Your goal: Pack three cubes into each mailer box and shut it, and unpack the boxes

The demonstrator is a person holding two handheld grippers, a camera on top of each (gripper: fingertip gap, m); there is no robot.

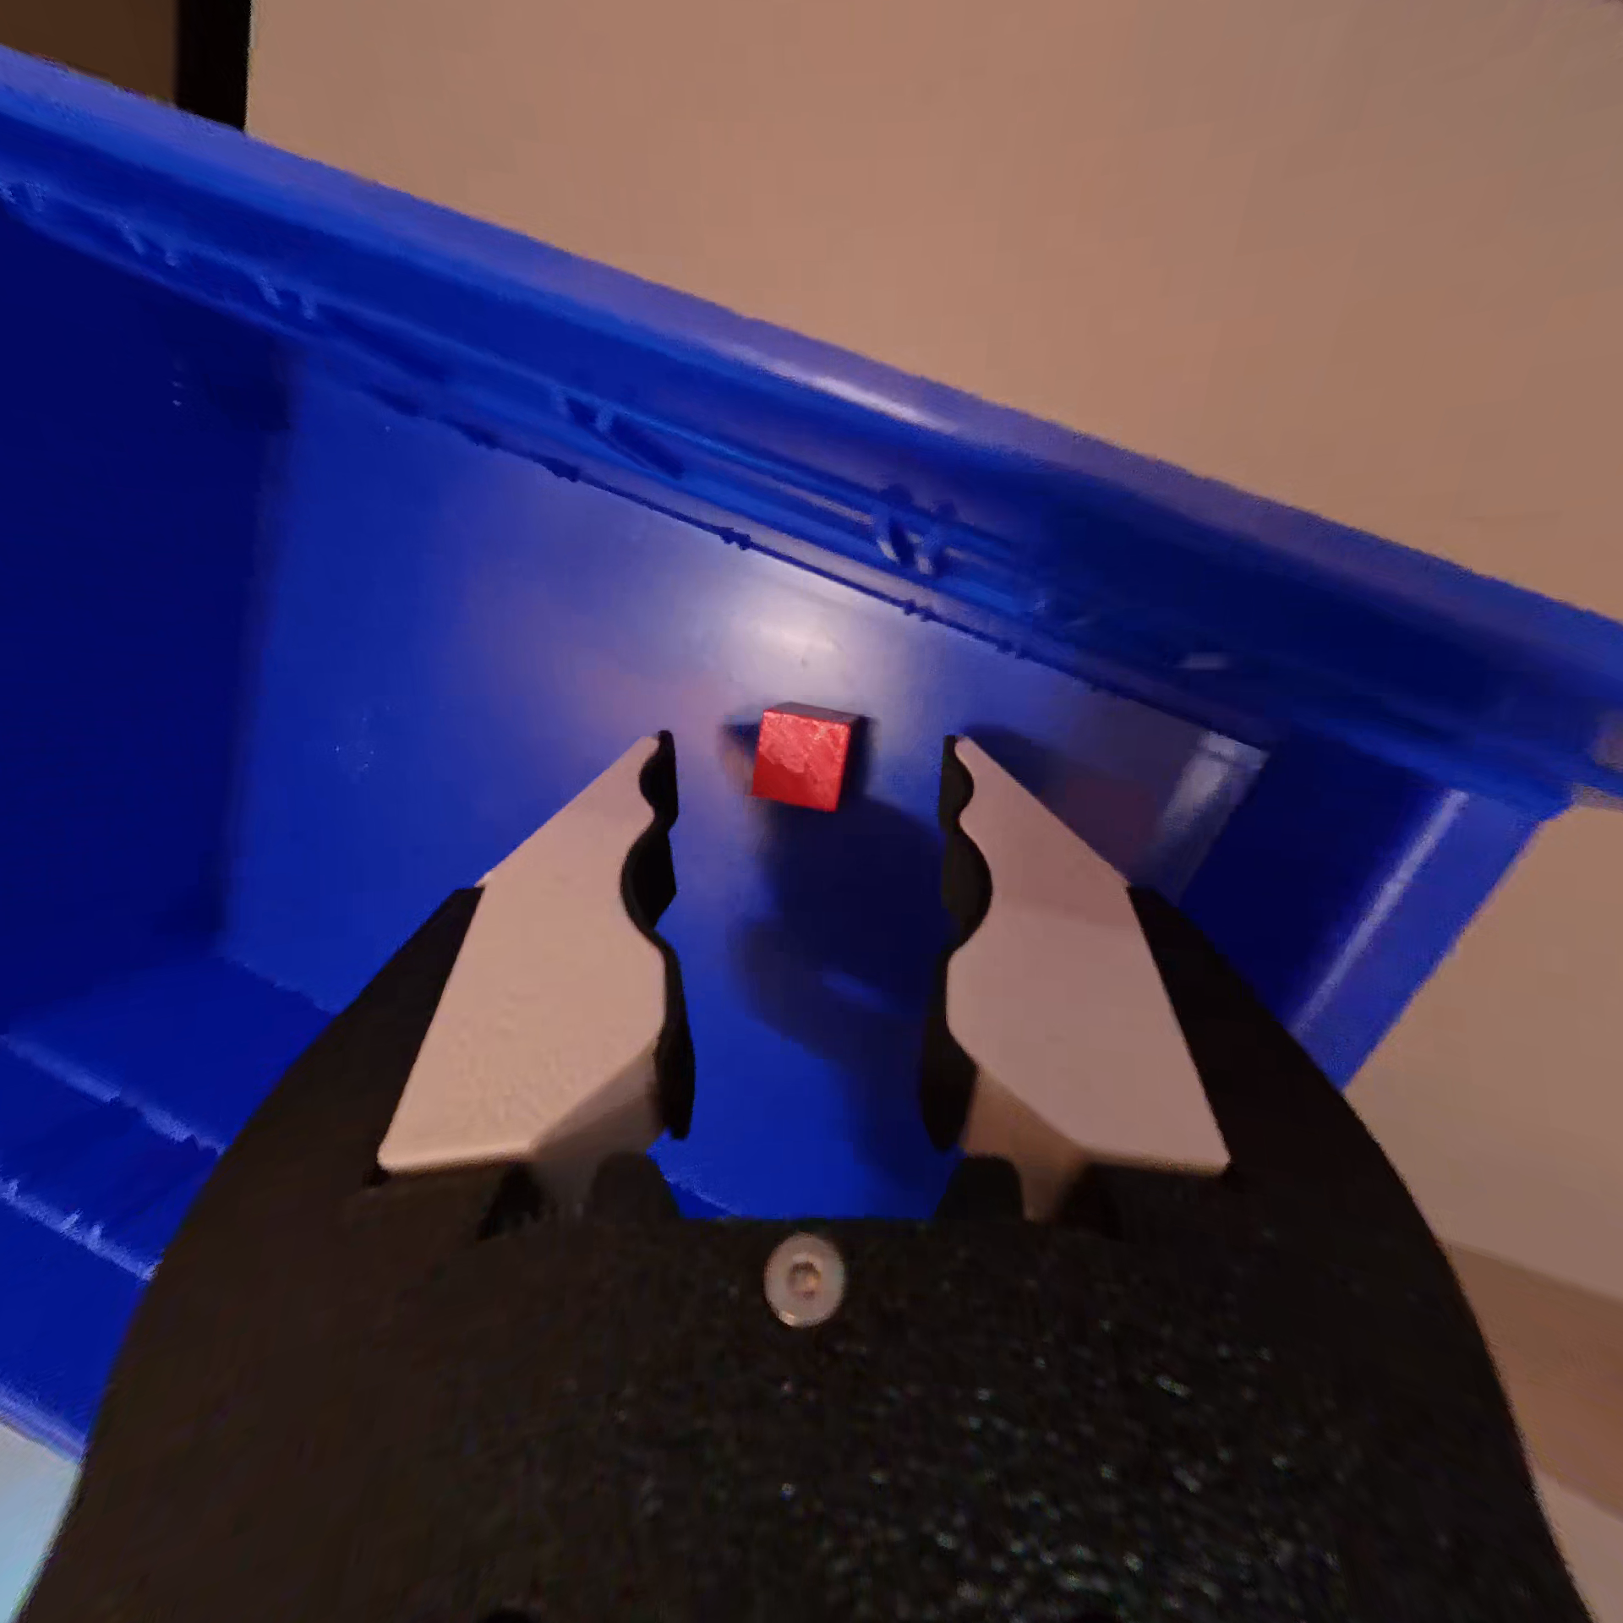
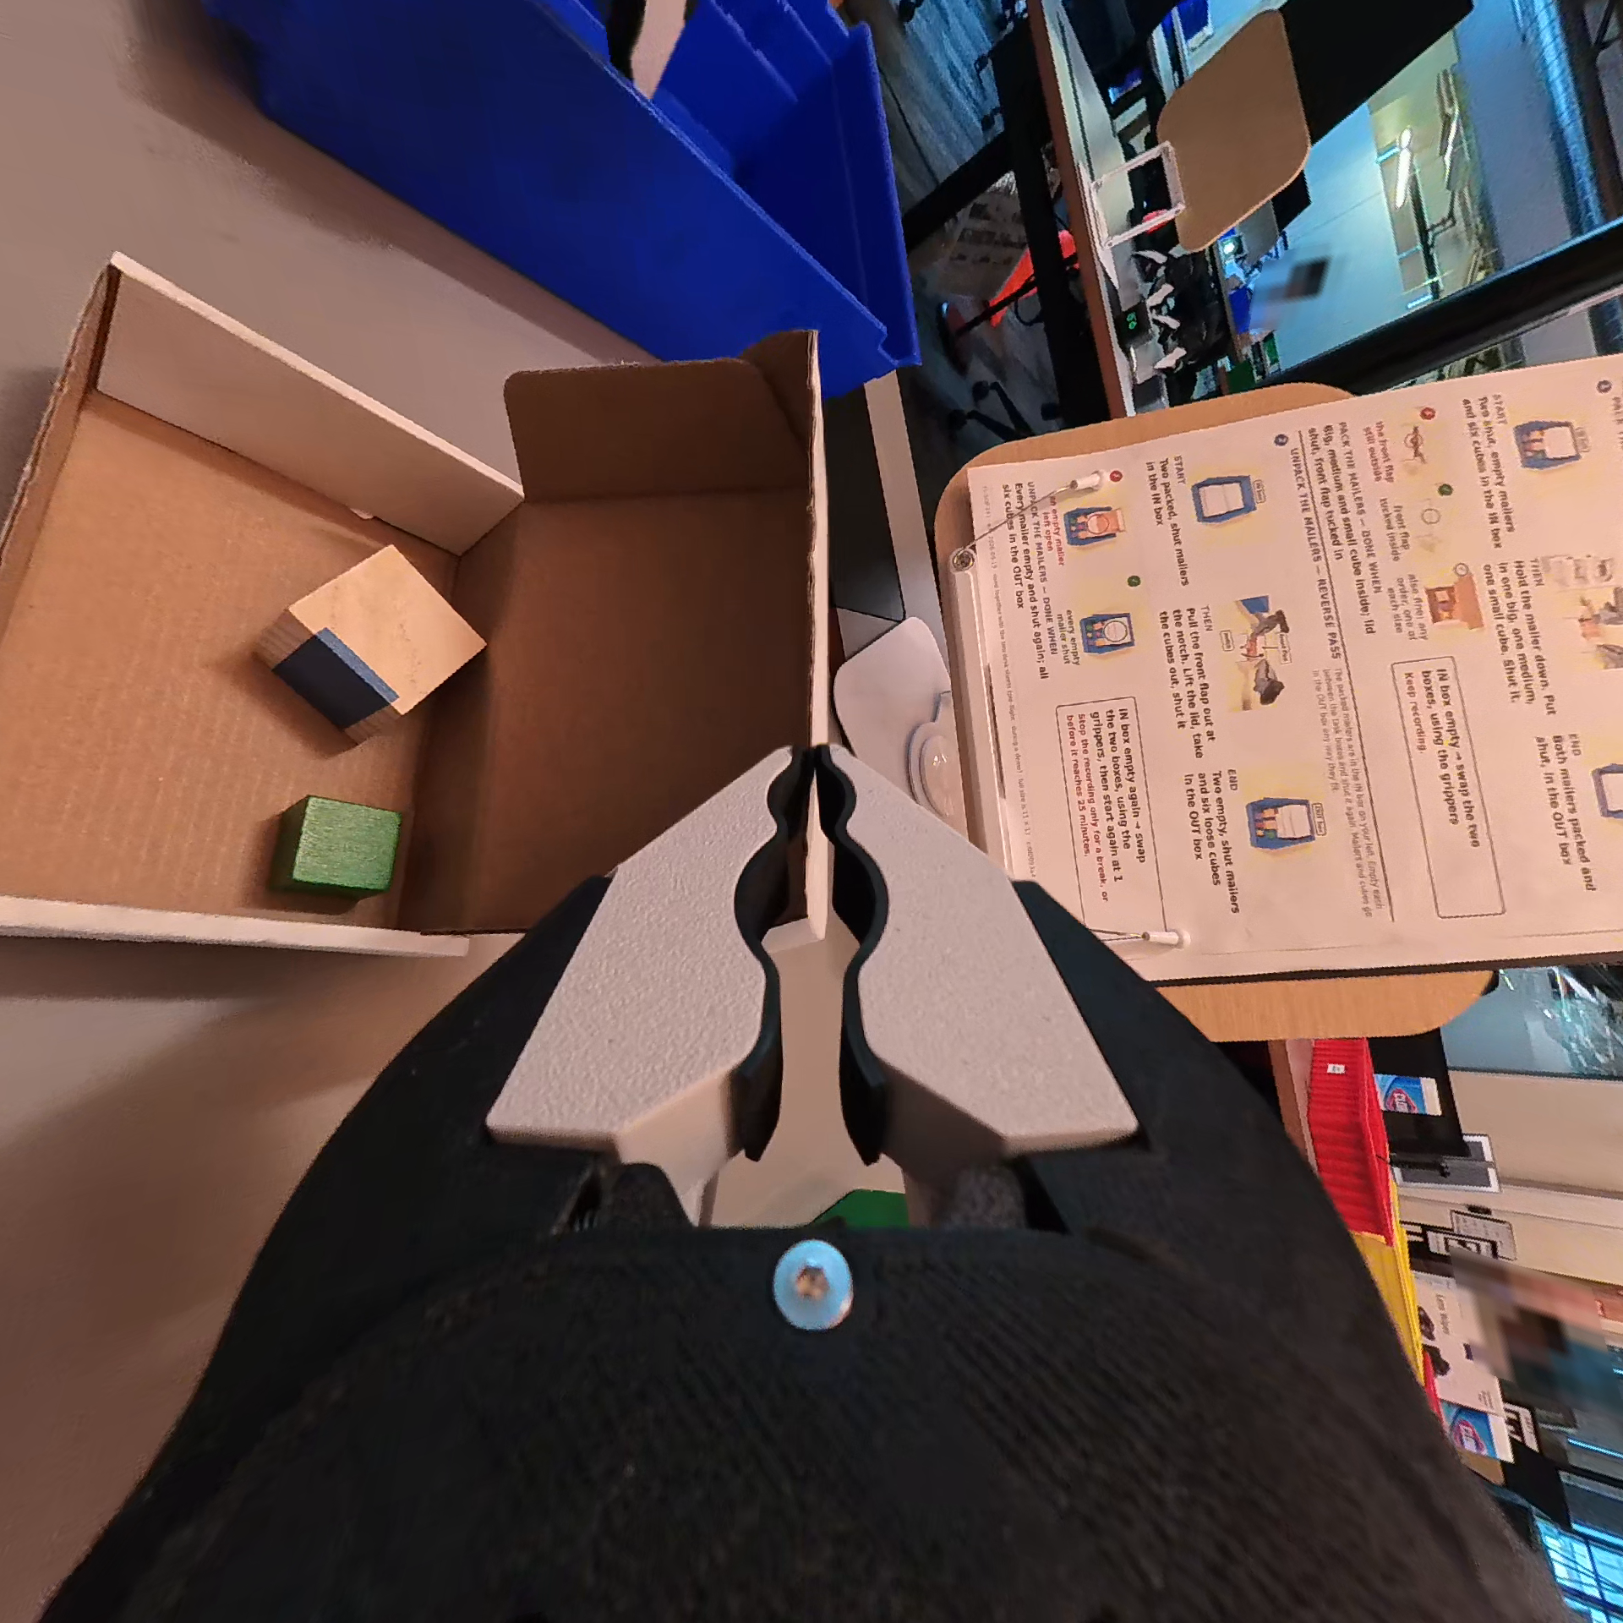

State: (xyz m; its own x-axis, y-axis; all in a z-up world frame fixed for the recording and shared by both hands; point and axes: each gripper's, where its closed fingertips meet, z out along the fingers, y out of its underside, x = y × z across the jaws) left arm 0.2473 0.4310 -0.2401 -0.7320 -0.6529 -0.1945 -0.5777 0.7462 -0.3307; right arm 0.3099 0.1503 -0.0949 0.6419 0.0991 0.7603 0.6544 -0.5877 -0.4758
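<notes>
The left gripper (image 1: 808, 746) reaches down into a blue plastic bin (image 1: 439, 615), its grey fingers (image 1: 571, 878) spread wide with nothing between them. Just beyond the fingertips, roughly centred on the gap, a small red cube (image 1: 804, 757) sits alone on the bin floor, close to the far wall and not touching either finger. The cube shows a bright red face with a darker top edge and casts a short shadow to its left. The bin's thick rim (image 1: 966, 421) runs diagonally across the upper part of the left wrist view, with a pale beige surface (image 1: 1054, 220) beyond it.

In the right wrist view, the right gripper (image 2: 812, 753) is closed on the upright side wall (image 2: 818, 615) of an open cardboard mailer box (image 2: 176, 615), the thin white edge pinched between the black wavy pads (image 2: 773, 878) near the tips. The box is brown inside and white outside, and rests on a grey tabletop (image 2: 220, 1098). Inside it lie two cubes, apart from each other: a larger one (image 2: 373, 645) with a pale top and a dark blue and light blue side, tilted on the floor, and nearer the gripper a smaller green cube (image 2: 338, 845) by the white front wall. A folded brown flap (image 2: 650, 439) stands at the box's far corner. Beyond the box sits a blue bin (image 2: 571, 167). To the right of the gripper stands a printed instruction sheet (image 2: 1317, 667) clipped on a wooden board, with red and yellow bins (image 2: 1352, 1168) below it.
</notes>
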